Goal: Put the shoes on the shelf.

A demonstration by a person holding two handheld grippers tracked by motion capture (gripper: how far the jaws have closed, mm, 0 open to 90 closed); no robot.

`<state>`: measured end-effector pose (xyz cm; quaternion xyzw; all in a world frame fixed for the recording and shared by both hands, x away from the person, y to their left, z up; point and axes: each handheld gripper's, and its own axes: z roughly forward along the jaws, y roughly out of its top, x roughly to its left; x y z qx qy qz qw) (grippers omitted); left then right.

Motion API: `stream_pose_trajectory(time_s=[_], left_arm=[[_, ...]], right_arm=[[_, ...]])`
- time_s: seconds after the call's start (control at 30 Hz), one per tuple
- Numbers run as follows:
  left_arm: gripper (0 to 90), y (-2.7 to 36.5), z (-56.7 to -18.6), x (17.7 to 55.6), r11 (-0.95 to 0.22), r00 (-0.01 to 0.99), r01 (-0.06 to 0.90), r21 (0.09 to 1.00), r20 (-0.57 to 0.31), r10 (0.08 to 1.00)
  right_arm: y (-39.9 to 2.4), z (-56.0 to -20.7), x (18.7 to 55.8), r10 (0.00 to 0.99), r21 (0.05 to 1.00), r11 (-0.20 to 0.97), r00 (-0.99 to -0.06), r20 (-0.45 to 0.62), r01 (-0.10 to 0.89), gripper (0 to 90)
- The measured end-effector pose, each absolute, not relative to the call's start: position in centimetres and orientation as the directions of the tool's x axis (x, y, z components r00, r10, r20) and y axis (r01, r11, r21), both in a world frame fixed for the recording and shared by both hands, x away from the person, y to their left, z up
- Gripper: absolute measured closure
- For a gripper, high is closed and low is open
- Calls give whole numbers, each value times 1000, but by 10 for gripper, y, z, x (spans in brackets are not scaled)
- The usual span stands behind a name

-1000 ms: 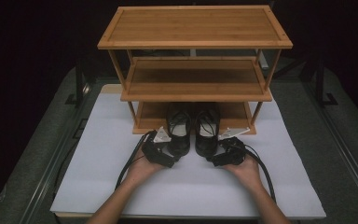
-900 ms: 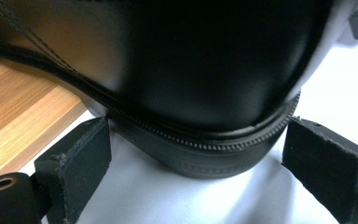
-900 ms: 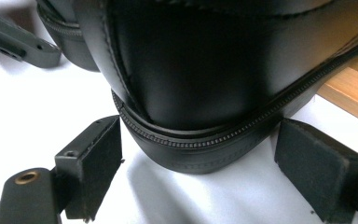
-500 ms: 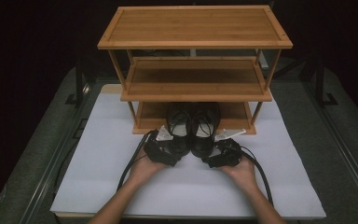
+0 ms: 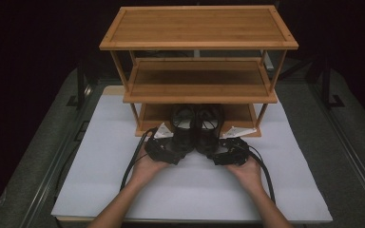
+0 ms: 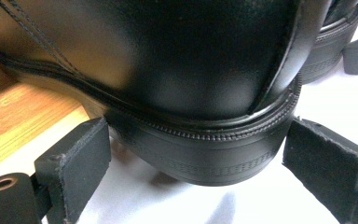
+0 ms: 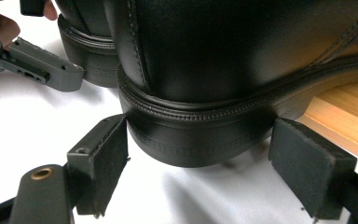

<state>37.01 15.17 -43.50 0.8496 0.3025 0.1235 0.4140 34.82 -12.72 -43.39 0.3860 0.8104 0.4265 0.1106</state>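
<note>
Both claws sit at the heels of a pair of black shoes, and we note each stands open around its heel, not yet pinching. Left claw [image 6: 196,154]: pads flank the heel of the left shoe [image 6: 168,79], the left-hand pad about touching the sole edge, the right-hand pad just clear of it. Right claw [image 7: 200,158]: its jaws have just been closing with the heel of the right shoe [image 7: 242,70] between them; the left pad looks to be at the sole, the right pad shows a gap.

Seen from above, the left claw [image 5: 167,151] and right claw [image 5: 228,154] lie side by side, each with its shoe at 12 o'clock. The shoes [image 5: 196,128] run long axis 6 to 12, toes under the wooden rack [image 5: 197,28], heels out over the white mat [image 5: 195,190]. The soles look to rest partly on the rack's lowest board [image 6: 18,121], heels off its front edge.

We judge the coming move turns on that 6–12 line: either way, slide straight along it.

Edges: rack posts stand at 10 and 2, the middle shelf hangs low overhead. Open room lies toward 6, on bare mat between the forearms. The claws are near each other; little slack sideways.
</note>
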Motion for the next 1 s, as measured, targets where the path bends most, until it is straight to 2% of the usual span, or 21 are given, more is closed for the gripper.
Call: stream_pose_trajectory(time_s=[0.63, 1.0], left_arm=[[73, 147, -431, 406, -415, 747, 435, 799, -63, 662], [71, 141, -437, 431, -430, 733, 452, 782, -52, 678]], right_arm=[[-126, -431, 387, 733, 753, 339, -660, 165, 565, 193], [-122, -439, 412, 754, 748, 356, -645, 124, 561, 191]])
